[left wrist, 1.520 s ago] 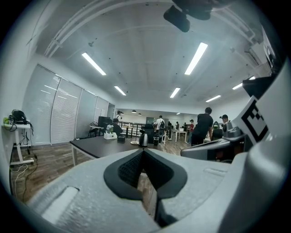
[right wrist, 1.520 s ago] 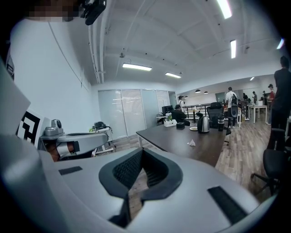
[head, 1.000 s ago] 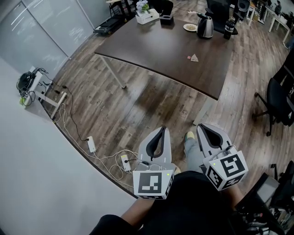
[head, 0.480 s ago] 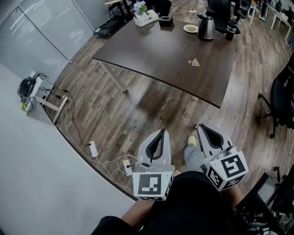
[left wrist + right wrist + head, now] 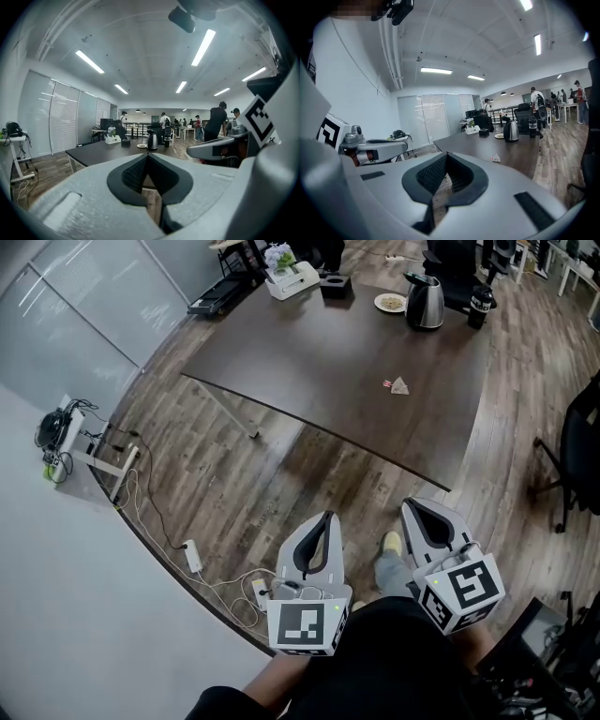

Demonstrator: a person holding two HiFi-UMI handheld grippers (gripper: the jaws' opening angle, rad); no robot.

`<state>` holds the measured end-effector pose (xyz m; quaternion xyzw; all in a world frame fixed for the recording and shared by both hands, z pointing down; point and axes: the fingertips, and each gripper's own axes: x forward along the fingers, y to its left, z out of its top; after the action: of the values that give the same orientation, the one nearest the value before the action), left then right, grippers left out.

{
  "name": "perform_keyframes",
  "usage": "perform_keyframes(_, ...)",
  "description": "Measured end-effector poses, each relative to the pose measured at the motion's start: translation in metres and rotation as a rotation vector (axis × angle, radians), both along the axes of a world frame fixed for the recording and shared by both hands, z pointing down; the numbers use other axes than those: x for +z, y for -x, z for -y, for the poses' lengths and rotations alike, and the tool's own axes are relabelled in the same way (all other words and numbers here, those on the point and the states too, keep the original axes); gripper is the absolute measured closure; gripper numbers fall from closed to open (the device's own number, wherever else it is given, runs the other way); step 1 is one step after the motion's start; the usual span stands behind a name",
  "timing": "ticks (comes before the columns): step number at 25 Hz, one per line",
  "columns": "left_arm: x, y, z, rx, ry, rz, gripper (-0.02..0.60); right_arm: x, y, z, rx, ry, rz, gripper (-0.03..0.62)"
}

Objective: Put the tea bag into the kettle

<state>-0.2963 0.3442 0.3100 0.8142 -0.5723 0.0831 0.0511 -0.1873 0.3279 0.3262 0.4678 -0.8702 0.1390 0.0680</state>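
Head view, grippers: The left gripper (image 5: 326, 518) and right gripper (image 5: 411, 506) sat low in the frame, close to the person's body. Both were well apart from the work area, which suits carrying, not reaching.
Head view, task items: The tea bag (image 5: 399, 385) lay alone on the dark table (image 5: 309, 352), right of frame centre. The kettle (image 5: 424, 302) stood upright at the table's far end, near the top edge, well apart from the bag.
Head view, surroundings: A plate (image 5: 389, 303) lay just beside the kettle. A white box (image 5: 291, 279), a black box (image 5: 334, 283) and a dark bottle (image 5: 481, 300) stood along the same far end.
Head view, obstructions: Bare wooden floor (image 5: 281, 465) lay between the person and the table. An office chair (image 5: 581, 442) stood at the right edge, and a power strip (image 5: 192, 557) with cables lay at lower left, off the direct line.
Left gripper view, jaw state: The jaws were pressed together with nothing between them.
Left gripper view, scene: The kettle (image 5: 152, 139) showed at frame centre above the jaw tips, with people standing far behind.
Right gripper view, jaw state: The jaws met at their tips and gripped nothing.
Right gripper view, scene: The tea bag (image 5: 495, 159) showed right of centre on the table, nearer than the kettle (image 5: 511, 131).
Assessment: The pickup appeared not yet begun; the right gripper probably had the clearer line to the bag.
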Motion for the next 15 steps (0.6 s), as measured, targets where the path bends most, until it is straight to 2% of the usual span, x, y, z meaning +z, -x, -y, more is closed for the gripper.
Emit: perform_keyframes(15,-0.005,-0.041,0.108,-0.049,0.026,0.055,0.578,0.003,-0.051,0.112,-0.043,0.04,0.015,0.589)
